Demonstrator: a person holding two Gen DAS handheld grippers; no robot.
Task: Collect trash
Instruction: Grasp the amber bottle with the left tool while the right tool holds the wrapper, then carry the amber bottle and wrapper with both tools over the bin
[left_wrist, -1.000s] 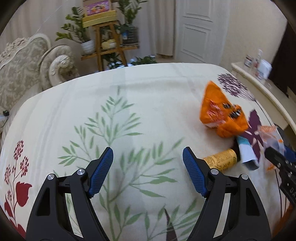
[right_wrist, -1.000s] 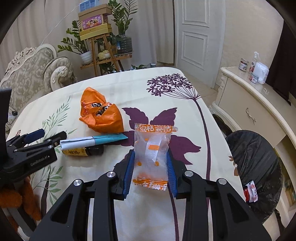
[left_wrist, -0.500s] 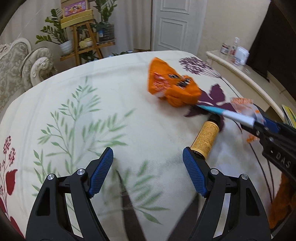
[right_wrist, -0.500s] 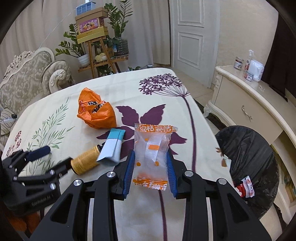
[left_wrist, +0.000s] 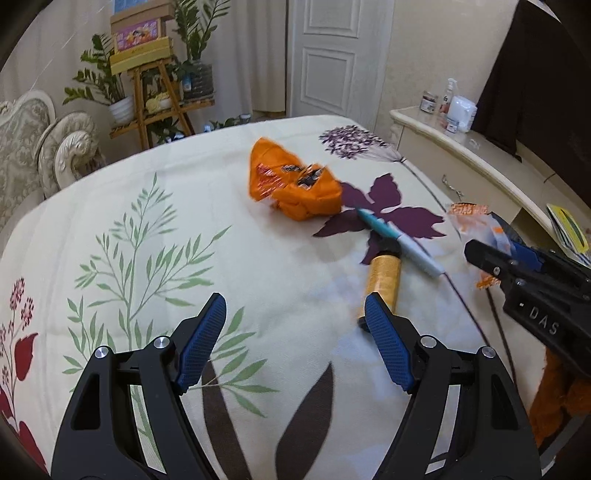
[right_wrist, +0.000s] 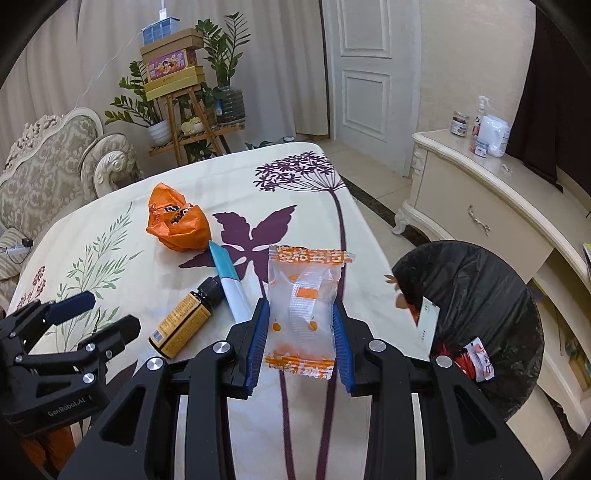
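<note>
Wrapper pinched flat between right gripper jaws, beside bin. Light, crinkly, slippery; sides best gripped. Left gripper jaws spread, bottle on counter just ahead.

The left claw, a black two-finger frame with blue ribbed pads, has its fingers spread wide apart with nothing between them. It hovers low over the surface, pointing forward and slightly downward. In the right wrist view it shows at the lower left, tips apart, the frame angled up to the right. The right claw, of the same black build with blue pads, is closed on a clear plastic wrapper with orange print, which stands upright, pinched by its side edges. In the left wrist view its tips reach in from the right edge.
</note>
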